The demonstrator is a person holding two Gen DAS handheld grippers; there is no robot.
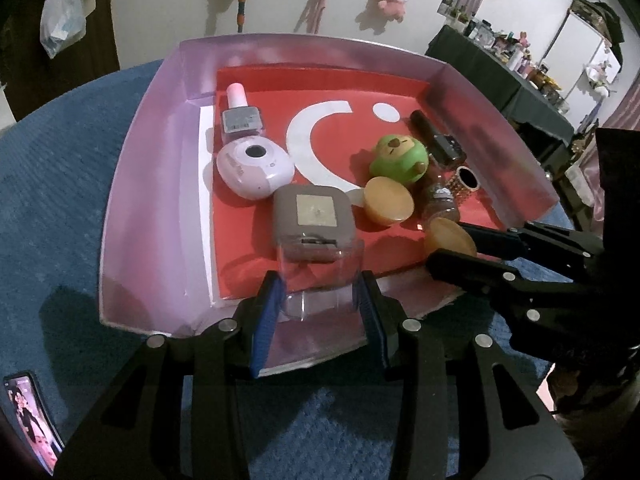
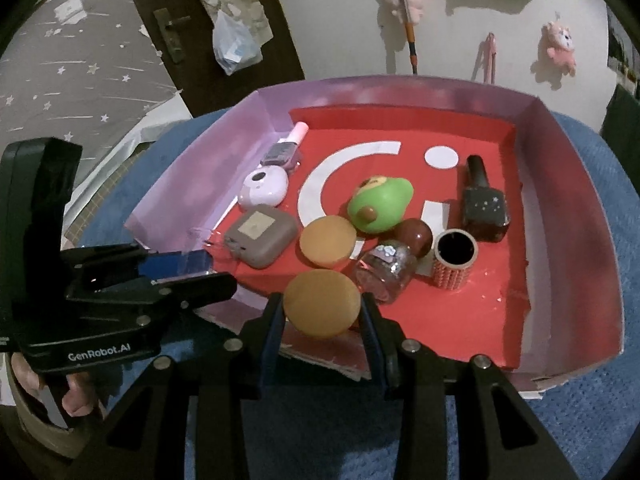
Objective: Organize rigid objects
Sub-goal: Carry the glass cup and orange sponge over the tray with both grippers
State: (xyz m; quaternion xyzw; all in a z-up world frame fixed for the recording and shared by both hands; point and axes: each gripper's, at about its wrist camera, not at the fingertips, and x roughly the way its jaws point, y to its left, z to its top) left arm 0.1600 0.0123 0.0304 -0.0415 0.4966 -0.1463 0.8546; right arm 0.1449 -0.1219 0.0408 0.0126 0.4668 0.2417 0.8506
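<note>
A shallow pink-walled box (image 1: 148, 184) (image 2: 576, 208) with a red floor holds several small objects. My left gripper (image 1: 320, 300) is shut on a clear plastic cup (image 1: 320, 276) at the box's near edge, just in front of a taupe square case (image 1: 312, 224). My right gripper (image 2: 322, 312) is shut on a tan round disc (image 2: 322, 304) over the near edge; it shows from the side in the left wrist view (image 1: 452, 240). In the box lie a second tan disc (image 2: 328, 242), a green avocado toy (image 2: 380, 204), a glitter bottle (image 2: 384, 272) and a dark polish bottle (image 2: 484, 204).
A lilac round case (image 1: 252, 172), a pink-capped polish bottle (image 1: 240, 116) and a studded ring roll (image 2: 454, 256) also lie in the box. The box sits on a blue cloth (image 1: 52, 216). A phone (image 1: 32, 420) lies at the near left.
</note>
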